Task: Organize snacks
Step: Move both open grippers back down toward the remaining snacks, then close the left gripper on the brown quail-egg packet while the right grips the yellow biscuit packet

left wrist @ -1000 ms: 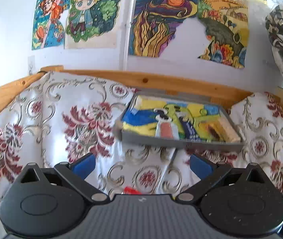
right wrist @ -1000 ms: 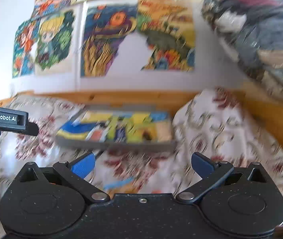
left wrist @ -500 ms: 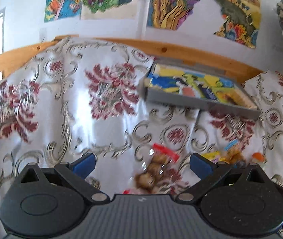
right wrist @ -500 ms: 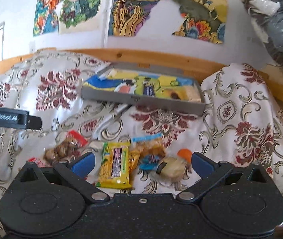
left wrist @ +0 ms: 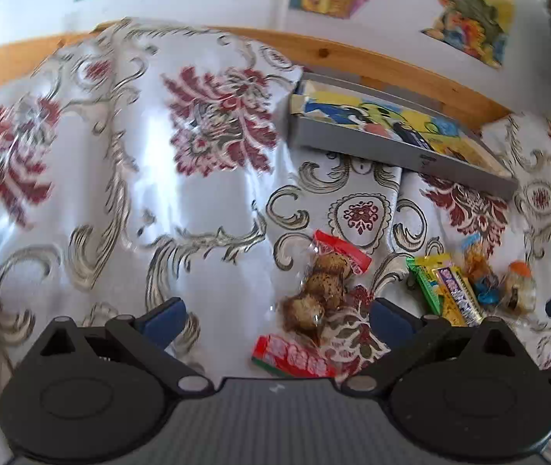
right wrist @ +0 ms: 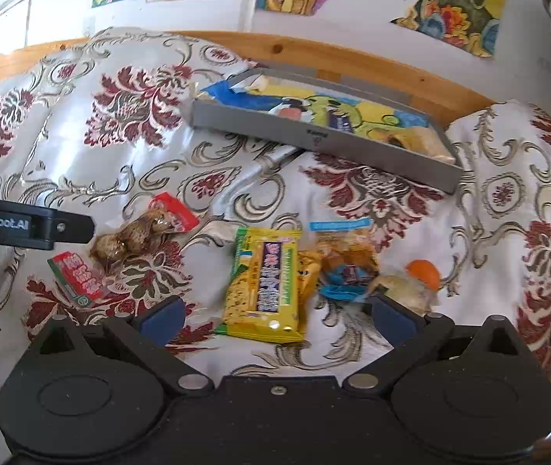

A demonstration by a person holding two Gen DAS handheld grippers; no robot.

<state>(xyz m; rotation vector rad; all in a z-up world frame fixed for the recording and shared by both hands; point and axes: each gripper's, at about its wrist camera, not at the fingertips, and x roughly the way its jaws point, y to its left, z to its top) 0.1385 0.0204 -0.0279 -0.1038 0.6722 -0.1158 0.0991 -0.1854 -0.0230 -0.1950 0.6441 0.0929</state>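
Note:
Several snack packs lie on a floral cloth. A clear bag of brown balls with a red top (left wrist: pixel 324 285) (right wrist: pixel 143 230) and a small red pack (left wrist: pixel 293 356) (right wrist: pixel 78 275) lie between the fingers of my left gripper (left wrist: pixel 275 316), which is open above them. A yellow bar pack (right wrist: pixel 266 279) (left wrist: pixel 448 290) lies between the fingers of my right gripper (right wrist: pixel 275 317), also open. Beside it are a blue-and-orange bag (right wrist: pixel 343 259) and a clear pack with an orange cap (right wrist: pixel 411 283). A grey tray (right wrist: pixel 314 137) (left wrist: pixel 391 147) with a colourful lining sits further back.
The left gripper's black body (right wrist: pixel 23 224) reaches in from the left edge of the right wrist view. A wooden rail (right wrist: pixel 353 54) runs behind the tray, under a white wall with paintings. The cloth (left wrist: pixel 120 174) is rumpled, with bare room at the left.
Both views have tilted down from the wall and tray onto the cloth. The snack packs have come into view and now lie between the open fingers of each gripper.

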